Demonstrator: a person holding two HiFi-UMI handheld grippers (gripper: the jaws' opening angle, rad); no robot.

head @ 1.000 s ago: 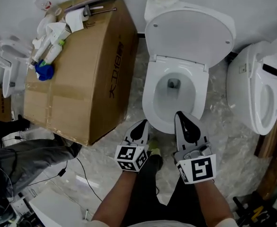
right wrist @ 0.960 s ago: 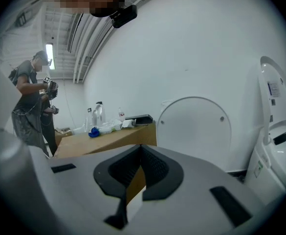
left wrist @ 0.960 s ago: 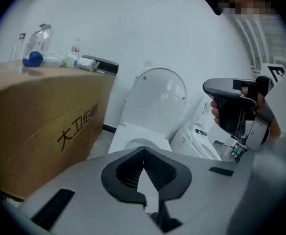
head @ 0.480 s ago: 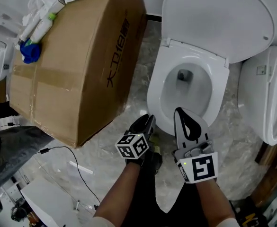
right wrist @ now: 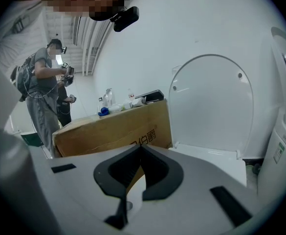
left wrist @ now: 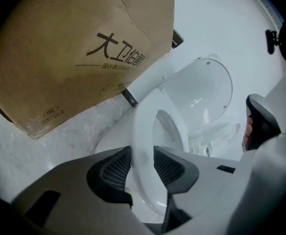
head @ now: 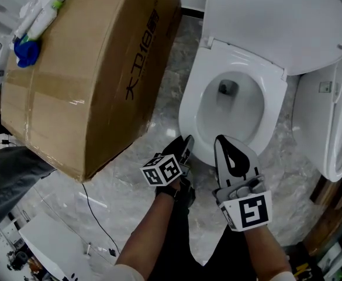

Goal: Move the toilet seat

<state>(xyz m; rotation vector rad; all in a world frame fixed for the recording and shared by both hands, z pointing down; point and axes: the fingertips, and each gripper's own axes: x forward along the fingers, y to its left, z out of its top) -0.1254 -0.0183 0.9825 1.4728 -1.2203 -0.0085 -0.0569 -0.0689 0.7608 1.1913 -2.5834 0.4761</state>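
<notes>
The white toilet seat (head: pixel 271 107) lies down on the bowl, and the lid (head: pixel 276 22) stands up behind it. My left gripper (head: pixel 186 146) is at the bowl's front left edge. Its jaws are opening, and in the left gripper view they (left wrist: pixel 143 163) straddle the white front rim of the seat (left wrist: pixel 143 126); the pads sit close on either side of it. My right gripper (head: pixel 230 152) hovers over the front of the bowl, shut and empty, with its tips meeting (right wrist: pixel 139 153). In the right gripper view the raised lid (right wrist: pixel 211 102) is ahead.
A large cardboard box (head: pixel 83 69) stands just left of the toilet, with bottles and a blue cloth (head: pixel 26 50) on top. A second toilet (head: pixel 334 127) is at the right. A cable (head: pixel 95 215) lies on the marble floor. A person (right wrist: pixel 45 92) stands beyond the box.
The left gripper has turned and moved forward onto the bowl's front rim, and its jaws have opened around it. The head view has closed in. The right gripper has hardly moved.
</notes>
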